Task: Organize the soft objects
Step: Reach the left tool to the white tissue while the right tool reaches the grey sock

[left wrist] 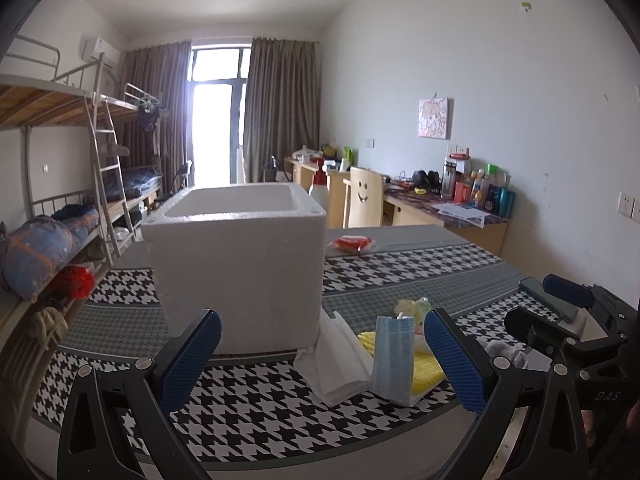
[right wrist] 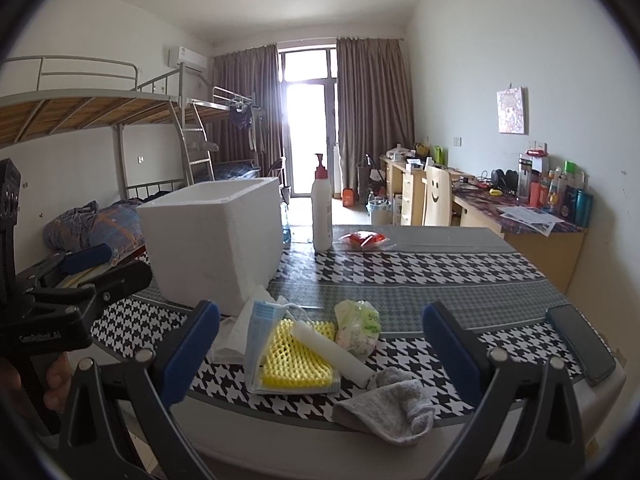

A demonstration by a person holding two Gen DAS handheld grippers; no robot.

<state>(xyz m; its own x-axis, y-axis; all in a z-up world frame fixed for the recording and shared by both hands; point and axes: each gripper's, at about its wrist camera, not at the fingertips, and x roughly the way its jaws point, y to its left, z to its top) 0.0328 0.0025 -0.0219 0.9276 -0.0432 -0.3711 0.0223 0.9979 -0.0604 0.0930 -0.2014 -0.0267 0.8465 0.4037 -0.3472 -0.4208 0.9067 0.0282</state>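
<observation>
A white foam box point(left wrist: 240, 264) stands open-topped on the houndstooth table point(left wrist: 248, 400); it also shows in the right wrist view point(right wrist: 212, 236). Beside it lies a pile: white tissue point(right wrist: 236, 328), a blue face mask point(right wrist: 262, 320), yellow foam netting point(right wrist: 292, 356), a white foam roll point(right wrist: 332, 350), a crumpled green-white bag point(right wrist: 358, 326) and a grey sock point(right wrist: 394, 406). My left gripper point(left wrist: 320, 356) is open and empty, before the box and the mask point(left wrist: 394, 354). My right gripper point(right wrist: 320, 354) is open and empty, just short of the pile.
A white pump bottle point(right wrist: 322, 208) and a red packet point(right wrist: 364, 239) stand at the table's far side. A black phone point(right wrist: 580, 344) lies at the right edge. Bunk beds point(right wrist: 100, 128) are on the left, desks point(right wrist: 532, 220) along the right wall.
</observation>
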